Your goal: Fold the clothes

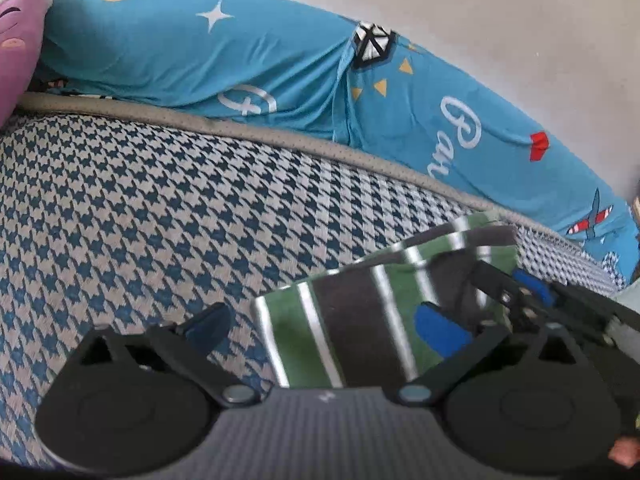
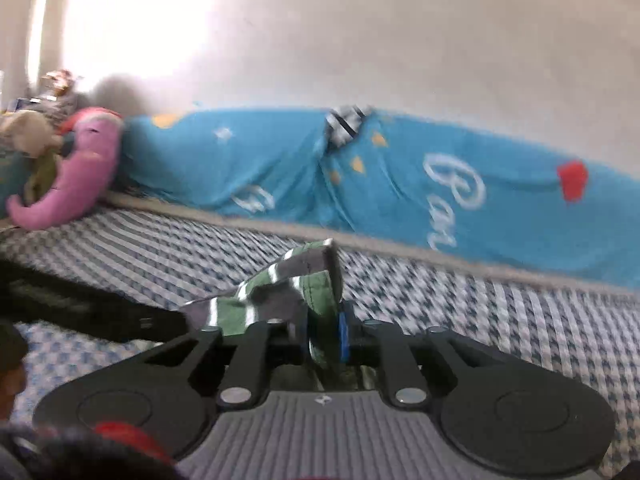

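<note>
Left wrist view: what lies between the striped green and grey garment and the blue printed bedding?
Only houndstooth mattress and its grey piping.

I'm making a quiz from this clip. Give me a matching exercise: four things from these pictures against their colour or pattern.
Things:
1. garment
2. bed cover
3. quilt
4. plush toy

Looks:
A. pink
B. blue with white lettering and stars
C. green, grey and white stripes
D. blue and white houndstooth

Pairs: 1-C, 2-D, 3-B, 4-A
</note>
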### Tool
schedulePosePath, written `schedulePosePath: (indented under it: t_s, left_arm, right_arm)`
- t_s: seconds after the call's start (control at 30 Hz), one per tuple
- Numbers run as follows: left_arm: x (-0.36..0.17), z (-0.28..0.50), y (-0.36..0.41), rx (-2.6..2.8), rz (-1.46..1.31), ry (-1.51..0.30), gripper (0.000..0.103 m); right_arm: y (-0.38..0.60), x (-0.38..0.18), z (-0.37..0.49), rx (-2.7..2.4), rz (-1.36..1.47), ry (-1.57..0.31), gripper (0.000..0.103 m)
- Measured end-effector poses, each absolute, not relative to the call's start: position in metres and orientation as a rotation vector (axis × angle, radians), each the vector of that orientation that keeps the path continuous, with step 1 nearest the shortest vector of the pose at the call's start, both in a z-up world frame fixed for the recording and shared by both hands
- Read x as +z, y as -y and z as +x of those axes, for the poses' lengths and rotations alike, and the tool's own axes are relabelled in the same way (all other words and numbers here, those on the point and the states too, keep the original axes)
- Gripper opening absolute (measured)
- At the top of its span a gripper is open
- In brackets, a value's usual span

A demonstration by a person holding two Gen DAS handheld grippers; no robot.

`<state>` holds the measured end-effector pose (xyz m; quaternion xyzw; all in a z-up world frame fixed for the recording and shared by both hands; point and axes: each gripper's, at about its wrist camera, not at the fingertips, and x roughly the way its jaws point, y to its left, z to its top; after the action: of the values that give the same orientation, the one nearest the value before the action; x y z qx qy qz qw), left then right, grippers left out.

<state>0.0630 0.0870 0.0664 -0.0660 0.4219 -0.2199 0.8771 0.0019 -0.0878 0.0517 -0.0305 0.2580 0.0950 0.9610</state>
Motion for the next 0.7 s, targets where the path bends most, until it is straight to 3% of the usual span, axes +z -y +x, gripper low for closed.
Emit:
schedulePosePath:
  t_s: [0.27, 0.7]
  left_arm:
    - [0.060, 0.056, -0.078, -0.470, -0.073, -0.908, 0.103]
    - [0.041, 0.054, -0.079, -0.454, -0.075, -0.964, 0.103]
  right_arm:
    - [0.111, 0.058, -0.006, 0.239, 0.003, -0.517, 0.038]
    - [0.137, 0.040, -0.025, 0.295, -0.003, -0.653, 0.047]
